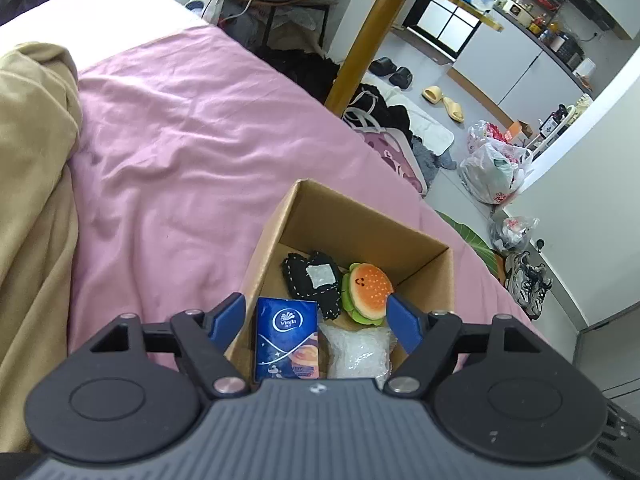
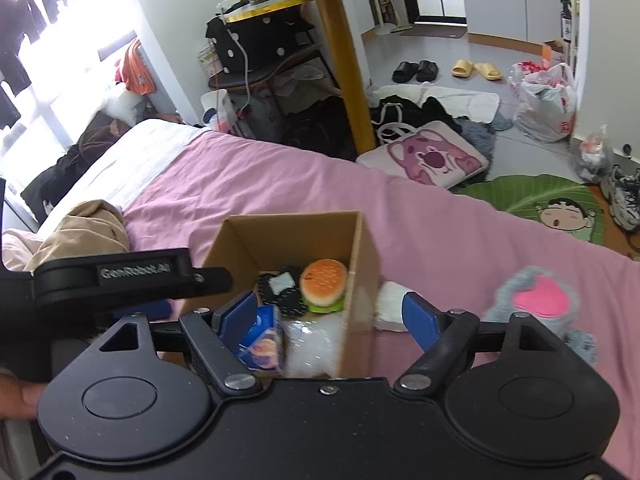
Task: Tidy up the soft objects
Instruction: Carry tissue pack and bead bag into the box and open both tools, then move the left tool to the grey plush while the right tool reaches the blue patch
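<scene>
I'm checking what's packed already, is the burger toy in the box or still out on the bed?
In the box. The burger toy lies on the floor of the cardboard box, beside a black pouch.

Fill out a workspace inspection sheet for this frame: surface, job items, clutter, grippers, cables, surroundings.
Surface: pink bedsheet, wrinkled; tan blanket bunched at one side.
Job's things: open cardboard box on the bed holds a burger plush, black stitched plush, blue tissue pack and clear plastic packet. Grey plush with pink heart and a white soft item lie outside on the sheet.
Clutter: bags, clothes, slippers on the floor.
Grippers: left gripper open over the box; right gripper open, straddling the box wall.
Cables: white cable by the chair.
Surroundings: yellow table, cabinets.
</scene>
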